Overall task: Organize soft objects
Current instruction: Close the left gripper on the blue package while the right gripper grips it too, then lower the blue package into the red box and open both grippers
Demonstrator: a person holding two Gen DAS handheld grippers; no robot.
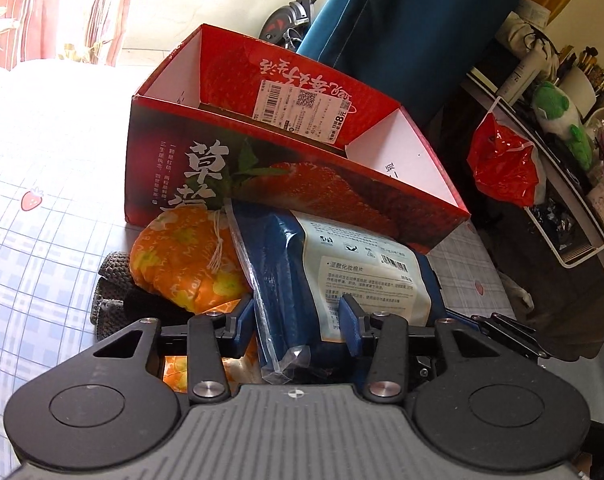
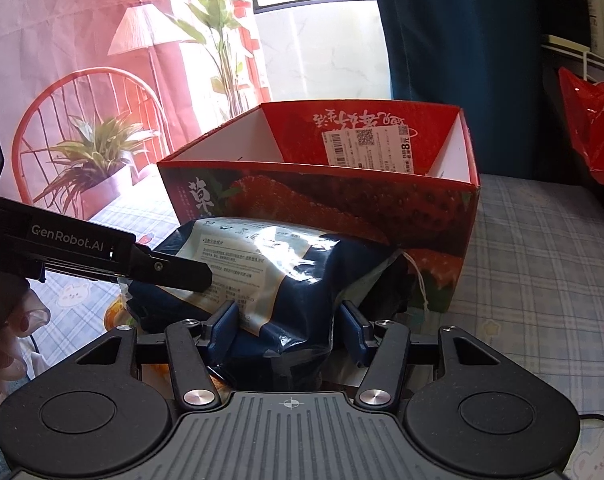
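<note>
Both your left gripper [image 1: 297, 326] and right gripper [image 2: 289, 328] clamp one blue packet [image 2: 285, 280], lying against the red box [image 2: 342, 200]. Uneven pulling could tear its slippery plastic or drop it.

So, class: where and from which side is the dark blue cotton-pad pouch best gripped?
Probably across the pouch's puffy near end, from the side away from the strawberry box. It lies flat against the box front, and the right gripper straddles that end.
</note>
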